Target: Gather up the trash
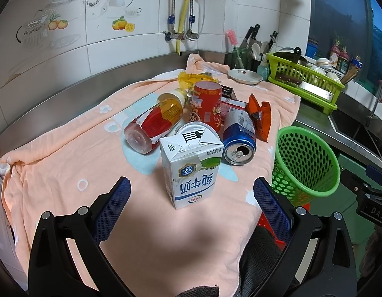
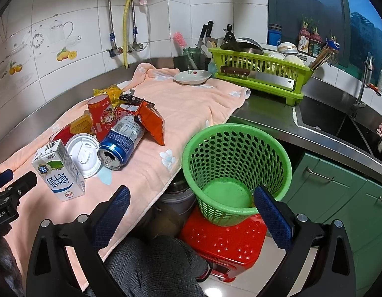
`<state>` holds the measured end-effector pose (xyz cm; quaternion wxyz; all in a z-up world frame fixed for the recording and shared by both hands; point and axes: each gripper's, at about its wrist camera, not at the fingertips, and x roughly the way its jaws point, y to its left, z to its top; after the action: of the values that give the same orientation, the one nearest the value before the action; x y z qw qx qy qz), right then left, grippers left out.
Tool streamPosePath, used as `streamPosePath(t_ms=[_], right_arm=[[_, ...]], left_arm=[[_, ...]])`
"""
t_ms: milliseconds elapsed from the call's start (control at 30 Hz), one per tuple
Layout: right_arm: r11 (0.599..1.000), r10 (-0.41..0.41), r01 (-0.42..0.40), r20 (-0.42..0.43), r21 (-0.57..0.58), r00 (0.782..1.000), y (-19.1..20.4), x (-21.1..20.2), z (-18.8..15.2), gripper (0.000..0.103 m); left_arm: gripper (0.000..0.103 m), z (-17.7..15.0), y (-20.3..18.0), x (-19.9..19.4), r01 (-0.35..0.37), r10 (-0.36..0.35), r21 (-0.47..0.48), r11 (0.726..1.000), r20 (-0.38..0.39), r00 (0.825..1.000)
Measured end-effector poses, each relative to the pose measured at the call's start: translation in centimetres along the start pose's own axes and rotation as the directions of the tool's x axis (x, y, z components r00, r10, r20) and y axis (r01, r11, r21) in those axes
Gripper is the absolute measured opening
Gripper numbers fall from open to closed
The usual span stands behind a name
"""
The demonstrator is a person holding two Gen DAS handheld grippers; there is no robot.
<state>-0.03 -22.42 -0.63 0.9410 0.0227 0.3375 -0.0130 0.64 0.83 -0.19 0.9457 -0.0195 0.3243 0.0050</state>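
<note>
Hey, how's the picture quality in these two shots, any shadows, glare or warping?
Left wrist view: a soft shadow on the towel before the milk carton; fisheye curves the wall tiles. Right wrist view: sharp, evenly lit; the green basket bulges, corners black.

Bright, even indoor light, soft shadow on the towel (image 1: pixel 67 163), sharp focus, fisheye-curved dark corners.

The white milk box (image 1: pixel 191 170) stands up; the blue can (image 1: pixel 239 141), at its two o'clock, lies open; the green basket (image 2: pixel 236 170) is empty.
</note>
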Motion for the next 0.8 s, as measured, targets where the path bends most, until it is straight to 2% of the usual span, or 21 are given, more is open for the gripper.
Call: streamPosePath(t_ms=[800], right_arm=[[1.000, 0.007, -0.007, -0.012, 0.000, 1.000, 0.16, 0.48, -0.14, 0.097]], left_arm=[[0.098, -0.31, 0.12, 0.37, -0.006, 0.006, -0.020, 1.000, -0.017, 1.000]])
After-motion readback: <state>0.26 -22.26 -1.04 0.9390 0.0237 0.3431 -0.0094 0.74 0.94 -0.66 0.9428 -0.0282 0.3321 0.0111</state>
